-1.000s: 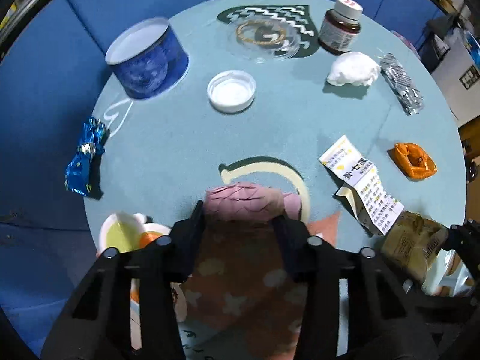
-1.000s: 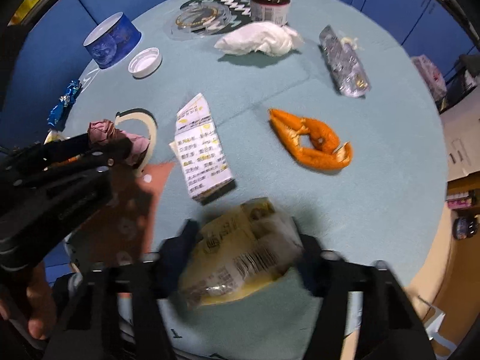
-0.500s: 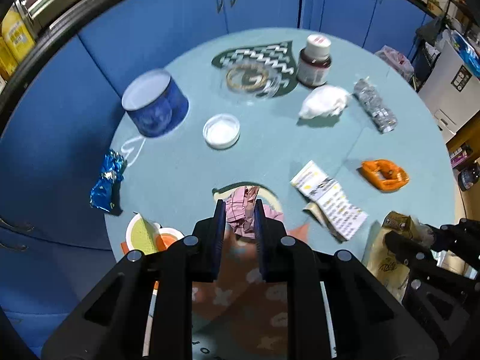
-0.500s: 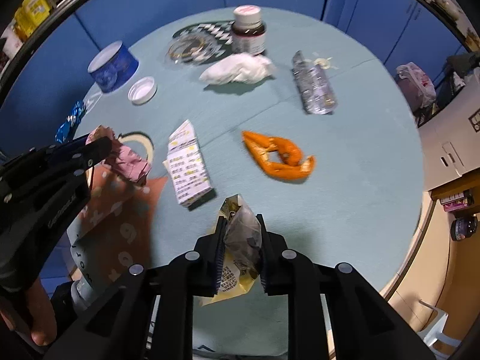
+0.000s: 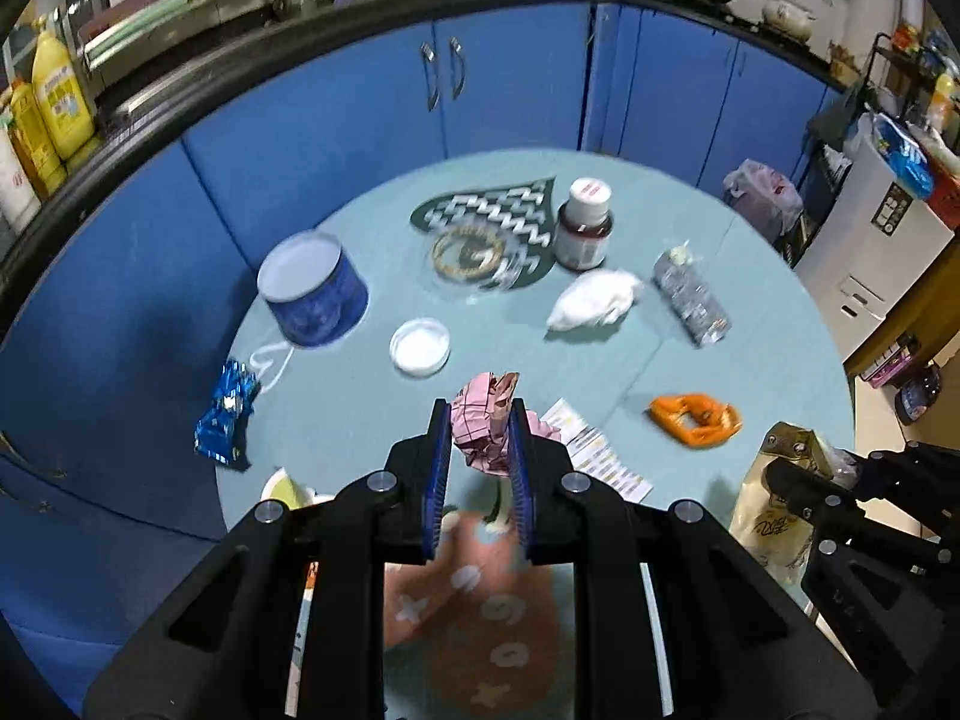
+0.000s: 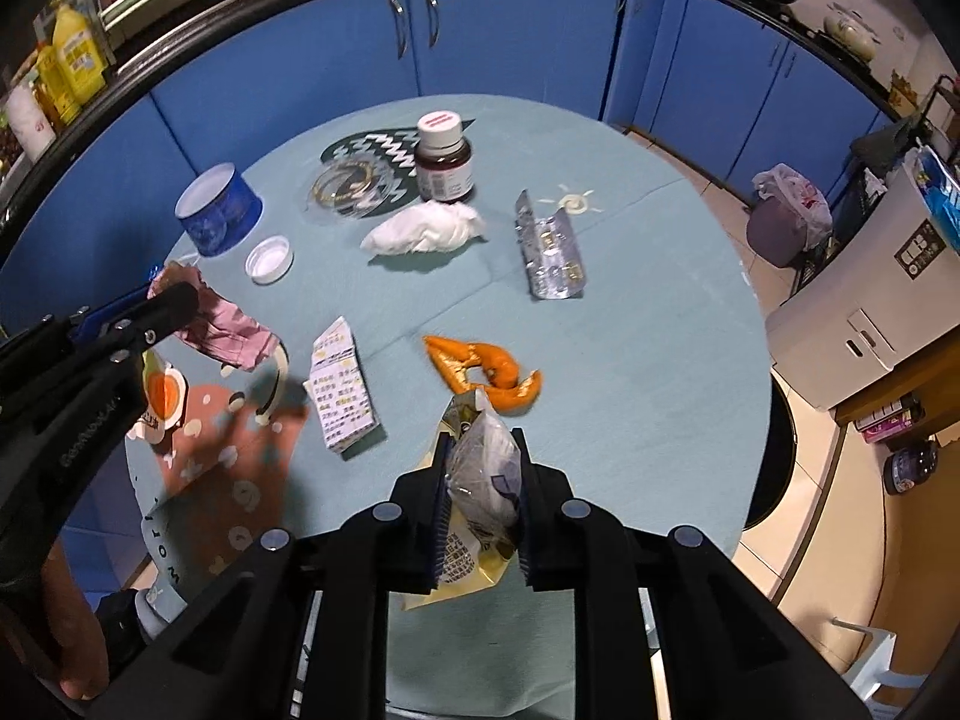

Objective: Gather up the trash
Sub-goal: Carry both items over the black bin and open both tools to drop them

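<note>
Lifted off the worktop (image 5: 360, 396) now, my left jaws pinch crumpled pink wrapper (image 5: 483, 423); right jaws clamp a crinkly yellow packet (image 6: 480, 480).

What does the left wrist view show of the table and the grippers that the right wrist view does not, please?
Only the left wrist view shows the blue foil wrapper near the table's edge and the left gripper head-on, shut on the pink wrapper. Only the right wrist view shows the right gripper head-on, shut on the yellow snack bag, and the sun drawing on the cloth. Both show the orange peel, the leaflet, the crumpled tissue, the brown bottle and the blue tin.
</note>
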Available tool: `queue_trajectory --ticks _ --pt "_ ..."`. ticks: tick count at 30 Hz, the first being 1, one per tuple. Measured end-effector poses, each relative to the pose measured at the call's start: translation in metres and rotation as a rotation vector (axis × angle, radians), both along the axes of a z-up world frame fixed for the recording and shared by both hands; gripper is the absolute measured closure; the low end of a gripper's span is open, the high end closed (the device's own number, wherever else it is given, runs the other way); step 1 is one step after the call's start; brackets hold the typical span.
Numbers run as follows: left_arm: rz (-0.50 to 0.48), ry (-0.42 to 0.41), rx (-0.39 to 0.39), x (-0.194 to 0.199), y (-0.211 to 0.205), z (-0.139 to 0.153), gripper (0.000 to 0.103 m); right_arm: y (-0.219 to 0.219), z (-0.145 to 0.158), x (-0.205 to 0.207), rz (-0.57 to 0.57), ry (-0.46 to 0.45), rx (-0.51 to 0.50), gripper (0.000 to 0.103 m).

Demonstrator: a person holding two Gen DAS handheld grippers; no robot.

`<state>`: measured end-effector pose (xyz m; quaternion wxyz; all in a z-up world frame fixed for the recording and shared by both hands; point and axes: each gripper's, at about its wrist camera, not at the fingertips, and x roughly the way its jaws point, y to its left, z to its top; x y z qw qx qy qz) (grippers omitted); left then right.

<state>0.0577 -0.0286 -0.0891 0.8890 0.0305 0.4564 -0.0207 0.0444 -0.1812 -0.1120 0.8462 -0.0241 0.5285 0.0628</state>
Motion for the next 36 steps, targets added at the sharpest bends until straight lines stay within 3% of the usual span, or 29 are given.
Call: queue_trajectory --ticks 7,20,28,36 --pt "-0.075 -0.053 0.002 0.008 -0.044 0.015 0.083 -0.037 0.011 0.003 -0.066 -0.05 0.002 0.085" --pt "-0.246 -0.075 -0.026 0.042 -0.165 0.023 0.083 -0.15 0.023 0.022 -0.254 -0.116 0.014 0.085" --pt "-0.363 -0.1 -0.024 0.061 -0.243 0.022 0.083 -0.213 0.012 0.043 -0.359 -0.125 0.018 0.085" --pt "-0.434 -0.087 -0.075 0.079 -0.296 0.015 0.08 -0.261 -0.013 0.055 -0.433 -0.074 0.022 0.08"
